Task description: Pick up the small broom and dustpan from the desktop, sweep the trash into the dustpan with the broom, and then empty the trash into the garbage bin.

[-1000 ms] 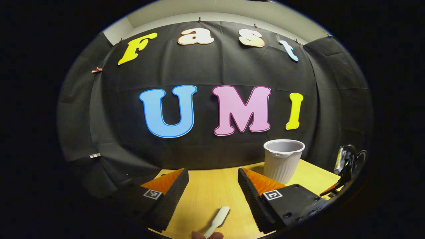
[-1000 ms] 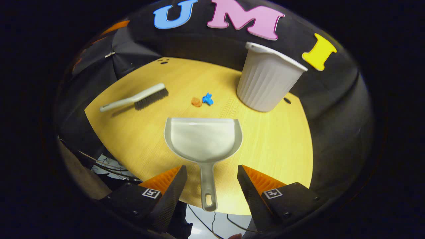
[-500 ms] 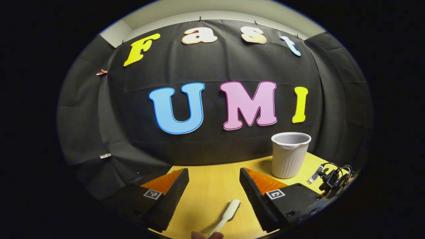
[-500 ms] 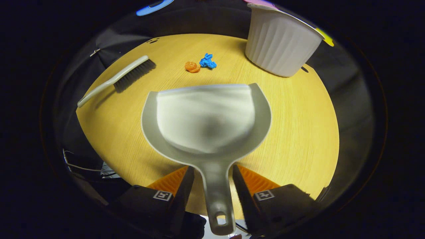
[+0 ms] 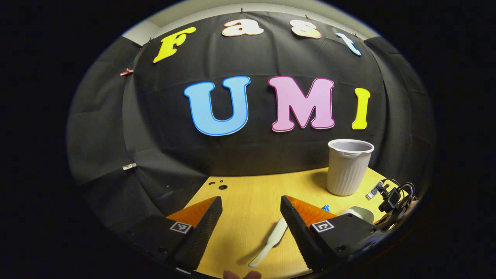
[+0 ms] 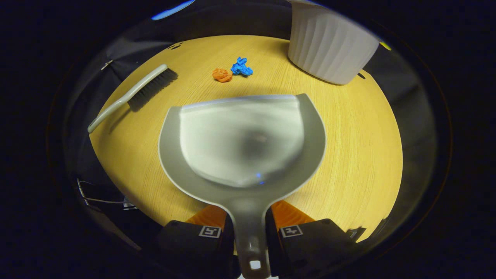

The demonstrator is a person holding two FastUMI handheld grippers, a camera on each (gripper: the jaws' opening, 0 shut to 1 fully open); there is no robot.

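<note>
No readable text, brand or no. on any object, small black-and-white square code markers on gripper fingers, patterns only, no letters legible.

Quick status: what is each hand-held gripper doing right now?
Left hand-held gripper: open, holding nothing; the broom lies on the table ahead.
Right hand-held gripper: shut on the dustpan handle.

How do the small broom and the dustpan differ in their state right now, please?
The grey plastic dustpan has its handle clamped between the right tool's fingers; the pale-handled, dark-bristled small broom lies free on the wooden desktop. The left tool stands open, short of the broom. Both are pale plastic.
</note>
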